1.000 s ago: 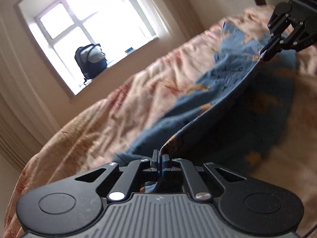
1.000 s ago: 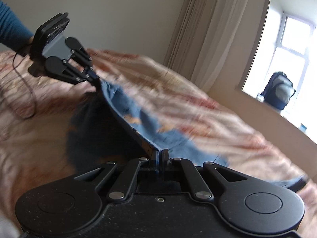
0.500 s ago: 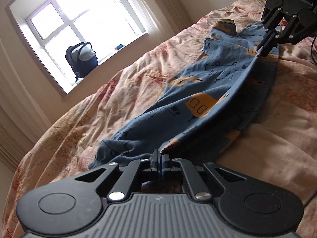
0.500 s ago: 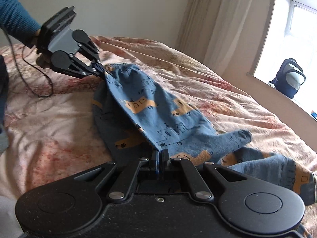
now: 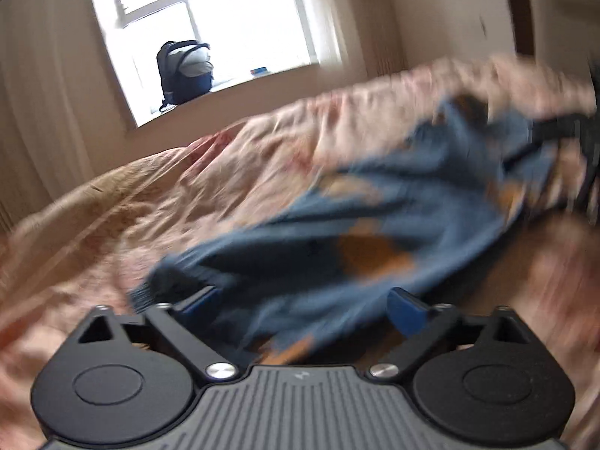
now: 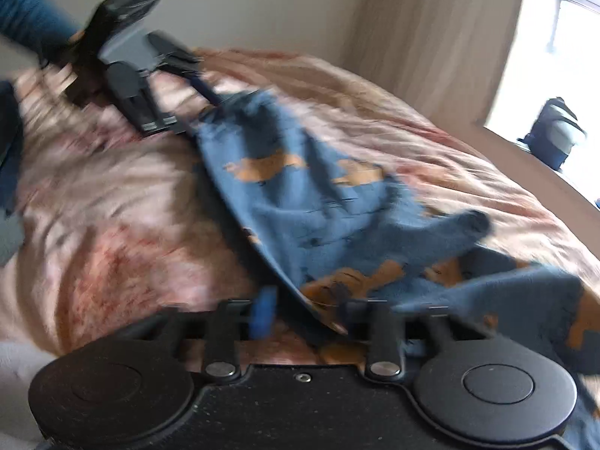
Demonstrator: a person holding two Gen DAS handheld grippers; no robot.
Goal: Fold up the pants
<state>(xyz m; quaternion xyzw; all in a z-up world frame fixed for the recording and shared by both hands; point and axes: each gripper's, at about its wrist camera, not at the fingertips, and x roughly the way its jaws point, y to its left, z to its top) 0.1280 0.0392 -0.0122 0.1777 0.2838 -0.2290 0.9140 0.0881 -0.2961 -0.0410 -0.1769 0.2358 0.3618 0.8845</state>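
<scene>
Left wrist view: at 6 o'clock, nearest the lens, the left gripper [image 5: 302,305] stands with its jaws spread wide, having just been opening; the blue pads [image 5: 407,309] sit apart at either side, and the hem of the pants [image 5: 375,225] lies loose between them without being pressed. The pants, blue with orange motifs, run from the jaws toward 2 o'clock across the bedspread [image 5: 187,195], a crumpled pink-and-tan cover. At 3 o'clock, at the far end of the garment, a blurred dark shape is the right gripper [image 5: 555,131]. Beyond the bed, at 11 o'clock, a backpack [image 5: 185,69] stands on the sill of a bright window [image 5: 225,15]. Right wrist view: at 6 o'clock the right gripper [image 6: 303,313] has its jaws parted, likewise just opening; one blue pad [image 6: 262,311] is clear of the cloth, and the garment's edge drapes between the jaws, unclamped. The fabric extends toward 11 o'clock, where the left gripper [image 6: 195,112] appears spread, held by a person's hand with a blue sleeve [image 6: 30,18]. Motion blur softens both views. Curtains [image 6: 442,26] hang at 1 o'clock.
</scene>
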